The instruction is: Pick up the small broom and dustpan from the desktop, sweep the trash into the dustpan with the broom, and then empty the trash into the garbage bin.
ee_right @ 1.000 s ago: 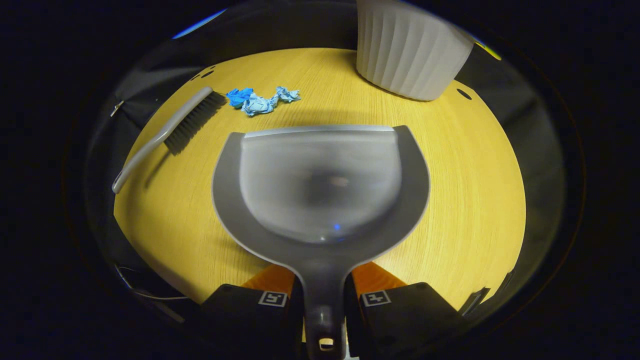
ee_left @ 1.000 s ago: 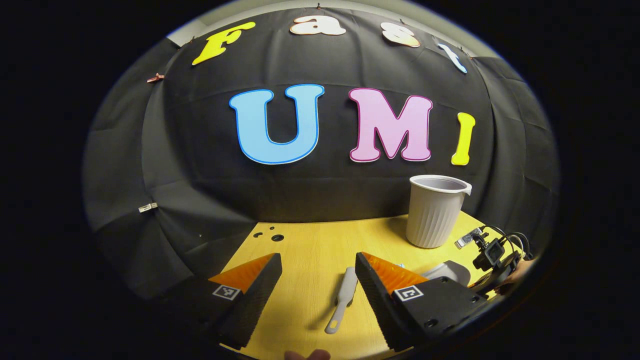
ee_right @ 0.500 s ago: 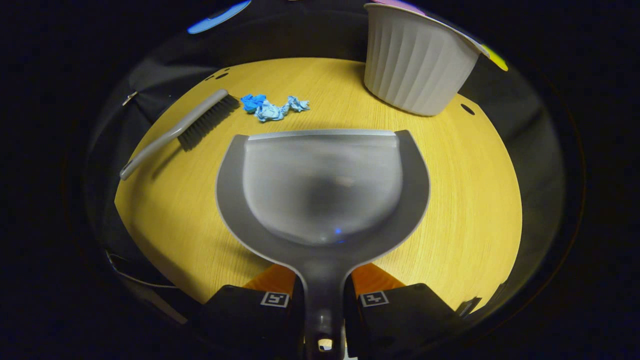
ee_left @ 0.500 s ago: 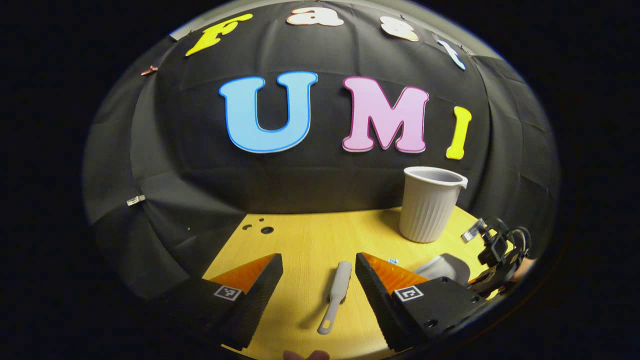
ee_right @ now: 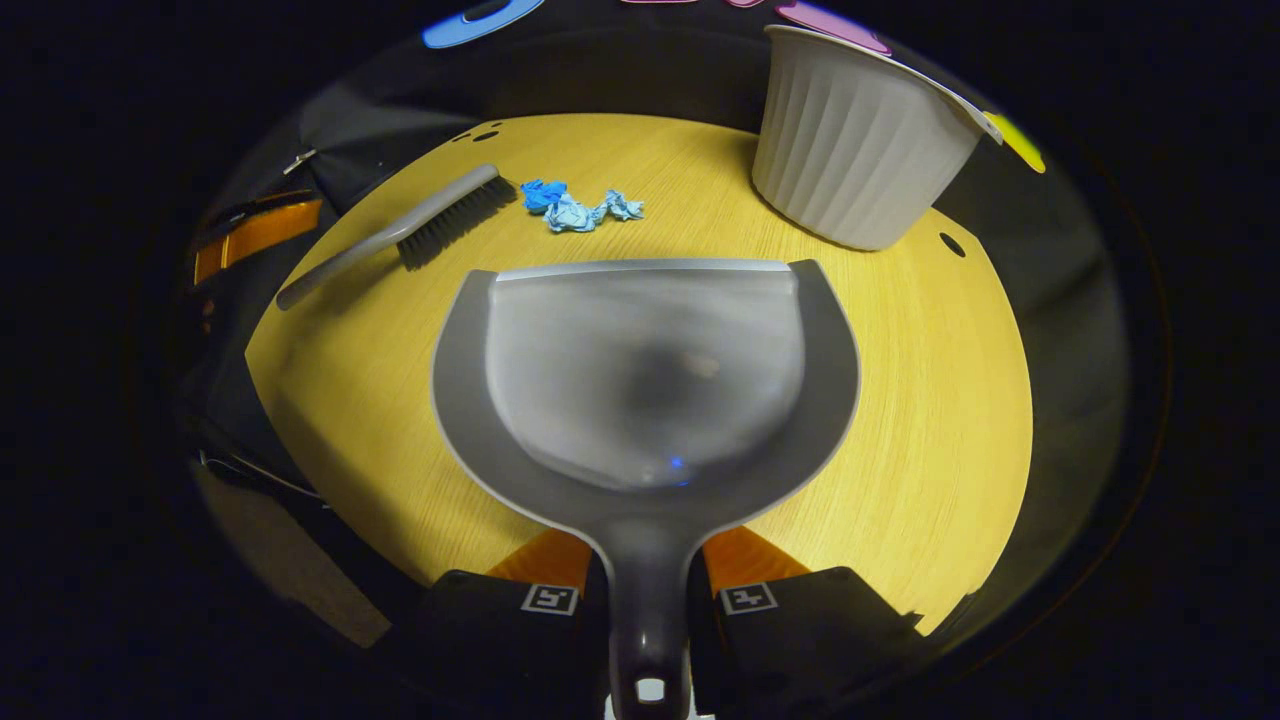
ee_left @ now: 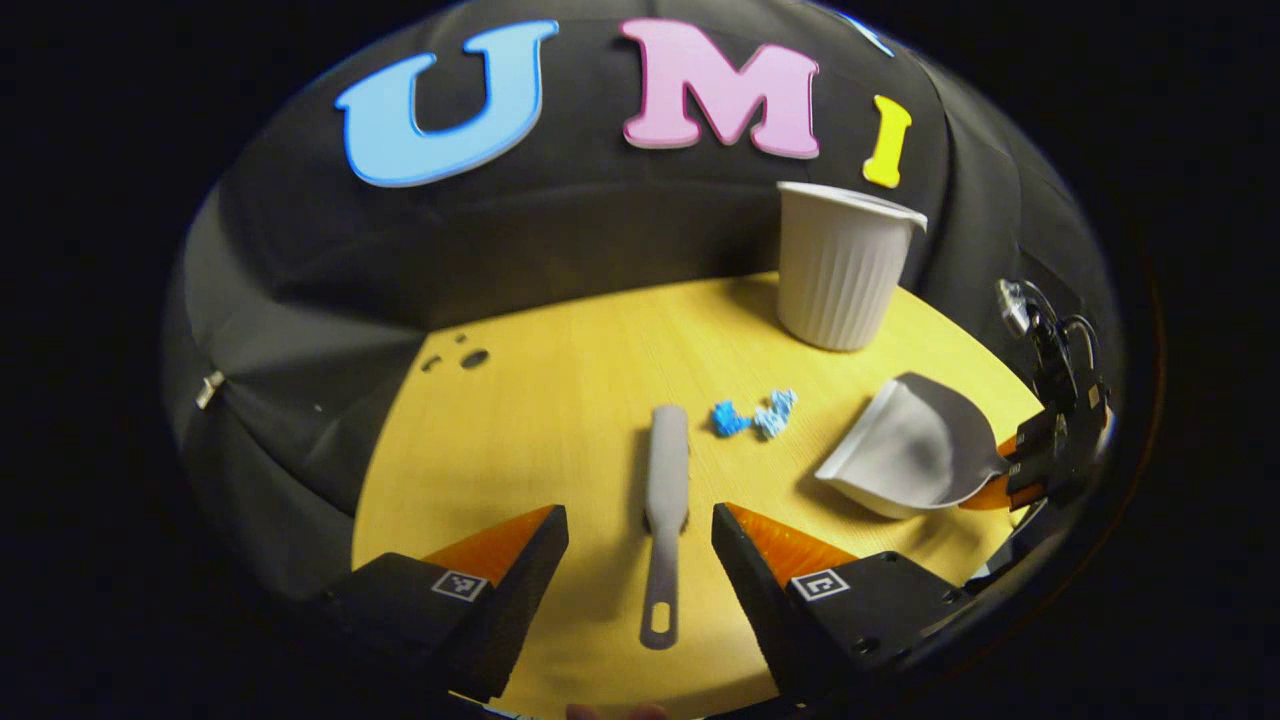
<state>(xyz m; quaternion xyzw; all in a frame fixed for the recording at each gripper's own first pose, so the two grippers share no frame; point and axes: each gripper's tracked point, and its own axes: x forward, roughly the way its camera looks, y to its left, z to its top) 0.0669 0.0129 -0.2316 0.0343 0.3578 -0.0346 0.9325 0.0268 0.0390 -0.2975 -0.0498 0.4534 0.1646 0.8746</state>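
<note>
A: Ribbed white plastic bin [ee_right: 862,150] stands at the yellow wooden surface's [ee_right: 930,400] far edge. Grey plastic dustpan [ee_right: 645,370]?

B: Lifted; right hand-held gripper [ee_right: 648,600] clamps its handle.

A: Grey broom [ee_left: 665,500]?

B: Lying flat, left hand-held gripper [ee_left: 640,560] spread astride its handle. Crumpled blue paper [ee_left: 752,417] unswept.

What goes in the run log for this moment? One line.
right gripper: shut on dustpan handle | left gripper: open, astride broom handle | trash: unswept | bin: upright
</note>
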